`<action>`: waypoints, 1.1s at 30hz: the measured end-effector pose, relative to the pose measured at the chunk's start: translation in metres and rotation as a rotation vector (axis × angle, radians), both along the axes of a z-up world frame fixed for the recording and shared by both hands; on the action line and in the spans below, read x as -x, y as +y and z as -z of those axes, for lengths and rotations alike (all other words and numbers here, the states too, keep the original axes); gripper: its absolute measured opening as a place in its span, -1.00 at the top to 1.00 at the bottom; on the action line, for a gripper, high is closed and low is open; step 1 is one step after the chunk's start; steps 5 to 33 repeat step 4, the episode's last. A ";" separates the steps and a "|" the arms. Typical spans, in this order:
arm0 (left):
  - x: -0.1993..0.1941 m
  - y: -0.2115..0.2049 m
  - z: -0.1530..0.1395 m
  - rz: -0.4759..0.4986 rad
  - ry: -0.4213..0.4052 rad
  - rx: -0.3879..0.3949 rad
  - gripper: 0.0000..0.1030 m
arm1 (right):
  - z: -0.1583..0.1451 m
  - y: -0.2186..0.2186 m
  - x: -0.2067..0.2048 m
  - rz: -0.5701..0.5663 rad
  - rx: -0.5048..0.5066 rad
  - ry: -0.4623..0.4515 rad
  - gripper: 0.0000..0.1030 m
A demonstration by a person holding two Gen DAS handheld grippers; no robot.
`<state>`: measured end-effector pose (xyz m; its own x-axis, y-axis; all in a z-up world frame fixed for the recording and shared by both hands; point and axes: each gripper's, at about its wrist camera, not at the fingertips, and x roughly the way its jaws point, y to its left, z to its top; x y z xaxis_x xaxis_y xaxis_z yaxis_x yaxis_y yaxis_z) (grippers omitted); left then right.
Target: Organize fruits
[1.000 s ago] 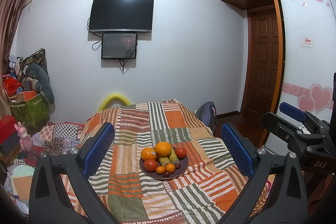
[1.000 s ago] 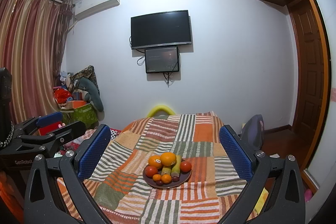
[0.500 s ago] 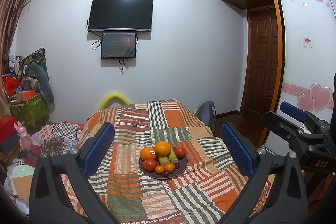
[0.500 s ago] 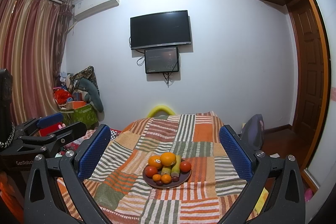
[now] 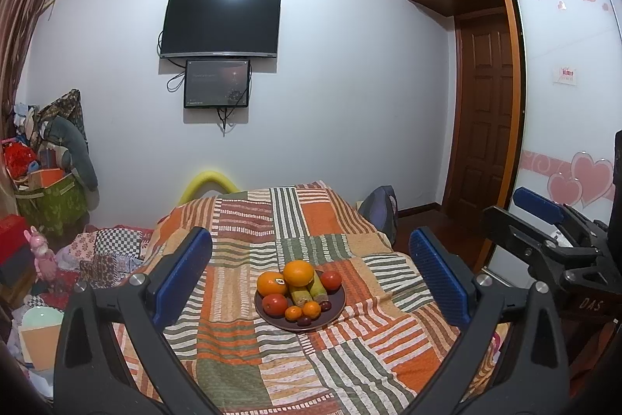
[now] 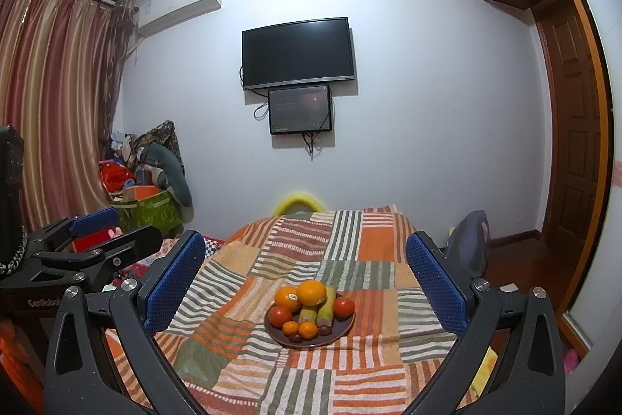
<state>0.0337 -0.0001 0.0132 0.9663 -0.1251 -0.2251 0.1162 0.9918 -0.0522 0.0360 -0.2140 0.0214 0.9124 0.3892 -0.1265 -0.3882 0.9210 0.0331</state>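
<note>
Left gripper point(image 5: 310, 277): fingers spread wide, holding nothing. Between and beyond its blue pads point(image 5: 182, 275) a dark plate point(image 5: 337, 306) of fruit rests on the striped patchwork cloth point(image 5: 248, 220): two oranges point(image 5: 298, 273), tomatoes, small mandarins, two green stalks. Right gripper point(image 6: 305, 281): fingers likewise wide apart and empty, the plate framed ahead between them, well apart from both pads.

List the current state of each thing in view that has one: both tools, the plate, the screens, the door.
Left tool: open, empty, held back from the plate.
Right tool: open, empty.
Plate: full, fruit piled on it, on the patchwork cloth.
TV: dark.
Small screen: dimly lit.
Door: shut.
</note>
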 end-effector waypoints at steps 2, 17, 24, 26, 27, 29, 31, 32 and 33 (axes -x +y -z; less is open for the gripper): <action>-0.001 -0.001 0.000 -0.001 0.002 -0.001 -1.00 | 0.000 0.000 0.000 0.000 0.000 0.001 -1.00; -0.002 0.000 0.001 -0.001 0.006 0.002 -1.00 | 0.001 0.002 -0.001 -0.002 -0.001 0.005 -1.00; -0.002 0.000 0.001 -0.001 0.006 0.002 -1.00 | 0.001 0.002 -0.001 -0.002 -0.001 0.005 -1.00; -0.002 0.000 0.001 -0.001 0.006 0.002 -1.00 | 0.001 0.002 -0.001 -0.002 -0.001 0.005 -1.00; -0.002 0.000 0.001 -0.001 0.006 0.002 -1.00 | 0.001 0.002 -0.001 -0.002 -0.001 0.005 -1.00; -0.002 0.000 0.001 -0.001 0.006 0.002 -1.00 | 0.001 0.002 -0.001 -0.002 -0.001 0.005 -1.00; -0.002 0.000 0.001 -0.001 0.006 0.002 -1.00 | 0.001 0.002 -0.001 -0.002 -0.001 0.005 -1.00; -0.002 0.000 0.001 -0.001 0.006 0.002 -1.00 | 0.001 0.002 -0.001 -0.002 -0.001 0.005 -1.00; -0.002 0.000 0.001 -0.001 0.006 0.002 -1.00 | 0.001 0.002 -0.001 -0.002 -0.001 0.005 -1.00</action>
